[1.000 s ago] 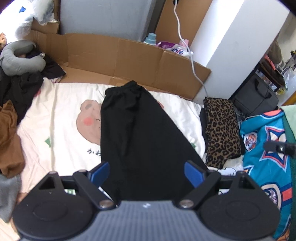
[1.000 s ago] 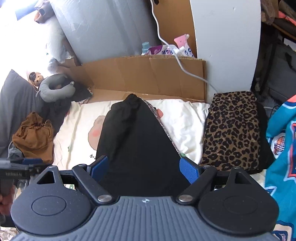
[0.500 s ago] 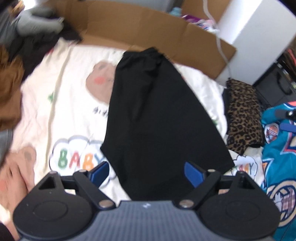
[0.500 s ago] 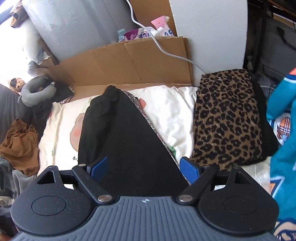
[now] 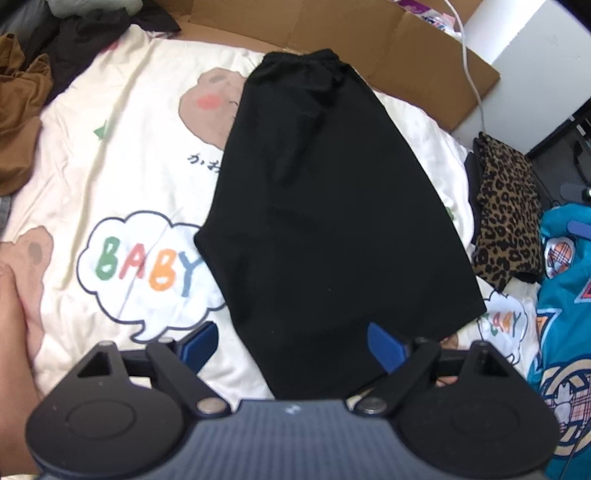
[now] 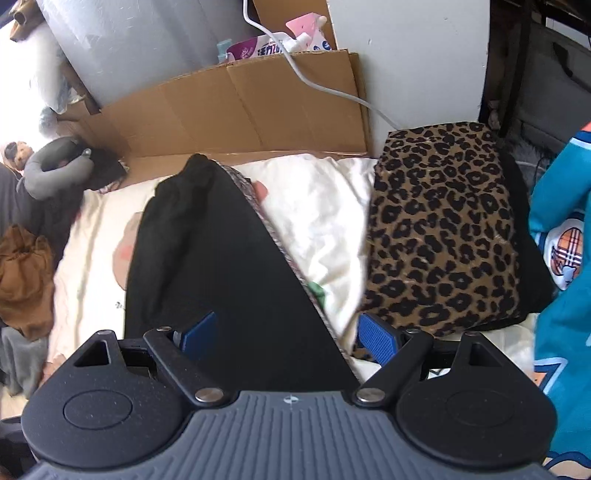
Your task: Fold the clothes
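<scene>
Left wrist view: the black garment point(image 5: 325, 221) lies flat on the cartoon blanket point(image 5: 122, 177), its gathered waistband toward the far edge by the cardboard point(image 5: 332, 33), its wide hem toward the near edge.
Left gripper: the left gripper point(image 5: 293, 343) hovers above the near hem with fingers spread wide and nothing between them.
Right wrist view: the same garment point(image 6: 221, 266) fills the middle, with a thin grey patterned edge showing along its right side.
Right gripper: the right gripper point(image 6: 284, 334) also has its fingers wide apart and holds nothing; whether it touches the cloth I cannot tell.
Neighbours: a folded leopard-print piece point(image 6: 443, 229) sits at the right edge of the blanket, a teal printed cloth point(image 5: 565, 295) beyond it, and a brown garment point(image 6: 22, 273) at the left edge.
Step in hand: I judge the garment is laid out and a fold is about to begin.
Next move: probably each gripper must go down to one hem corner, close on it, and carry the hem toward the waistband, keeping both sides level.
</scene>
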### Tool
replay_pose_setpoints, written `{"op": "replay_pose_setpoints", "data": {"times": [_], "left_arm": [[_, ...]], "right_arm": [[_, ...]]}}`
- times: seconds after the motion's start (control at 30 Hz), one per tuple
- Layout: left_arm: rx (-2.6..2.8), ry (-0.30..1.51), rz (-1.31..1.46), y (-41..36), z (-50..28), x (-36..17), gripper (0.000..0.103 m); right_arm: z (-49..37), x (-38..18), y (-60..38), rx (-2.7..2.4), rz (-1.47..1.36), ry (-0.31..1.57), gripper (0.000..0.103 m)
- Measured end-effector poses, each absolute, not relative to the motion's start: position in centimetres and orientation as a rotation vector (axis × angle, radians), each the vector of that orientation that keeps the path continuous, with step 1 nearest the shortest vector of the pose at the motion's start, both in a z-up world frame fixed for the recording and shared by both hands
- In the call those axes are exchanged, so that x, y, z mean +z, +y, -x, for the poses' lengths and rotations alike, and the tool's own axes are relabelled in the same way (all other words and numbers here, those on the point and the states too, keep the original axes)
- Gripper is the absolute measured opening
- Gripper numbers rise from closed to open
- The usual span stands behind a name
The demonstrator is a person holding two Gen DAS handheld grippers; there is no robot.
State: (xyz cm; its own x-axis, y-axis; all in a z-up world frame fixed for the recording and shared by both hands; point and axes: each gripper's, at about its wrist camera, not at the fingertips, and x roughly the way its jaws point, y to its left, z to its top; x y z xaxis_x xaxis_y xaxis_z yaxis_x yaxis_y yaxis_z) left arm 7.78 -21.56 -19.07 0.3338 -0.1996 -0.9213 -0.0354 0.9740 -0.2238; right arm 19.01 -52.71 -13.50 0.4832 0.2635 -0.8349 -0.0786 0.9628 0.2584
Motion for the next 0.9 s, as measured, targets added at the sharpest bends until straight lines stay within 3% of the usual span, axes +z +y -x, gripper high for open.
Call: {"op": "replay_pose_setpoints", "data": {"times": [0.53, 0.67, 0.9], "left_arm": [[-0.042, 1.263, 0.330, -20.6, -7.6, -23.0, 0.086], [-0.052, 1.265, 0.375, -20.5, -7.7, -23.2, 0.076], [-0.134, 1.255, 0.391, -20.3, -7.3, -23.4, 0.076]], "right_arm": [[-15.3, -19.9, -54.8, 0.259, -0.314, 0.893, 0.089], [-14.1, -22.2, -57.0, 0.226, -0.392, 0.854, 0.089], [-11.6, -26.3, -60.5, 0.155, -0.477, 0.863, 0.088]]}}
